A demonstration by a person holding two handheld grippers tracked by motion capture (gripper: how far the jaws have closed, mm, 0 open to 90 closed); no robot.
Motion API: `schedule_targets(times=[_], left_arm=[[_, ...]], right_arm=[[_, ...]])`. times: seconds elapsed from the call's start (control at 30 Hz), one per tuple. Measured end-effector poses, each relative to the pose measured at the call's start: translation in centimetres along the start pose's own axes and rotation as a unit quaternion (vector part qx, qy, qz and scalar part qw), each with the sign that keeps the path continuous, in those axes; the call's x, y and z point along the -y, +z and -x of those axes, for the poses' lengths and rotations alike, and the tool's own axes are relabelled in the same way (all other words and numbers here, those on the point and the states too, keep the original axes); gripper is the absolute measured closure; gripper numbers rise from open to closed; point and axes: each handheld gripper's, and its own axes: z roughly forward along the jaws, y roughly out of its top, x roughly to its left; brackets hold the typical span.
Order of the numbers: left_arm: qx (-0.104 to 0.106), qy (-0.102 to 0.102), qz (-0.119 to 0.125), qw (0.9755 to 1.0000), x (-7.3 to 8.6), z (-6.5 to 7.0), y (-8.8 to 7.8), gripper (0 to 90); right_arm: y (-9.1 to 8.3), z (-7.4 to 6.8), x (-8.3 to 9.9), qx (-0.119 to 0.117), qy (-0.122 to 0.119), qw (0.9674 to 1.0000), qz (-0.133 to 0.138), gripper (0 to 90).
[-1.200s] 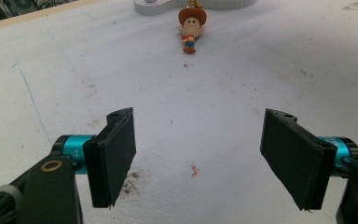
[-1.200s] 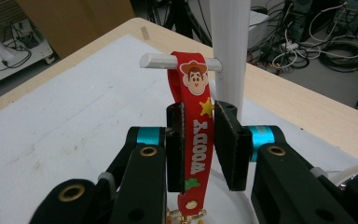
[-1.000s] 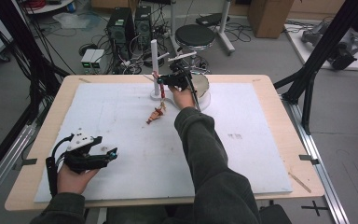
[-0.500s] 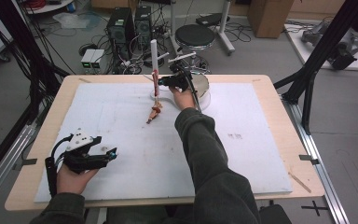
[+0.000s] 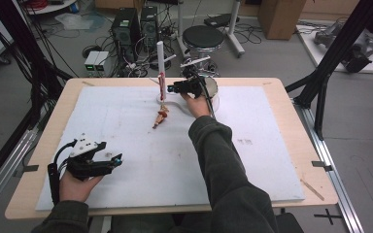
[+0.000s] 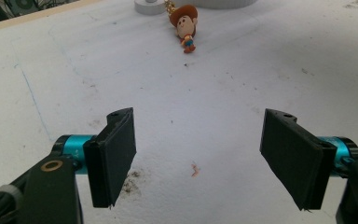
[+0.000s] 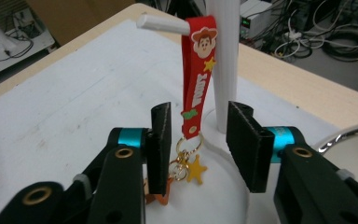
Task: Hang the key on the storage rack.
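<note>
My black jaws flank a red strap (image 7: 196, 74) with a cowboy face, yellow star, gold ring (image 7: 189, 145); white stand (image 7: 224, 65).

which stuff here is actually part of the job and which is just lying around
Part of the job:
- red keychain strap, hanging on the peg
- white stand with its peg
- cowboy figure on the chain
- right claw, open around the strap

Lying about:
- round metal bowl
- left claw, open, idle
</note>
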Motion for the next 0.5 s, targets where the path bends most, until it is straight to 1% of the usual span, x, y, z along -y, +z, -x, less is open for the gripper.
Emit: schedule_targets(times=[0.03,0.1,0.13,0.3,0.4,0.43,0.5], left_arm=[[0.001,0.000,0.000,1.0000,0.0,0.0,0.0,27.0],[0.000,0.002,-0.002,1.0000,0.0,0.0,0.1,27.0],[0.000,0.003,-0.002,1.0000,0.0,0.1,0.1,27.0],[0.000,0.003,-0.003,1.0000,0.0,0.0,0.0,27.1],[-0.002,0.002,-0.003,1.0000,0.0,0.1,0.0,27.1],[0.000,0.004,-0.004,1.0000,0.0,0.1,0.0,27.1],[-0.002,0.008,-0.007,0.9999,0.0,0.1,0.1,27.2]], right_arm=[[-0.1,0.1,0.1,-0.003,-0.002,1.0000,-0.001,57.1],[-0.4,0.0,0.1,-0.010,0.001,0.9999,-0.002,55.2],[-0.5,0.0,0.1,-0.013,-0.004,0.9999,0.000,54.6],[-1.1,-0.5,0.0,-0.027,-0.006,0.9996,-0.002,50.6],[-1.6,-0.8,0.0,-0.028,-0.013,0.9995,0.004,49.9],[-1.8,-0.8,0.2,-0.026,-0.015,0.9995,0.011,50.0],[-2.2,-0.7,0.6,-0.027,-0.013,0.9995,0.013,49.6]])
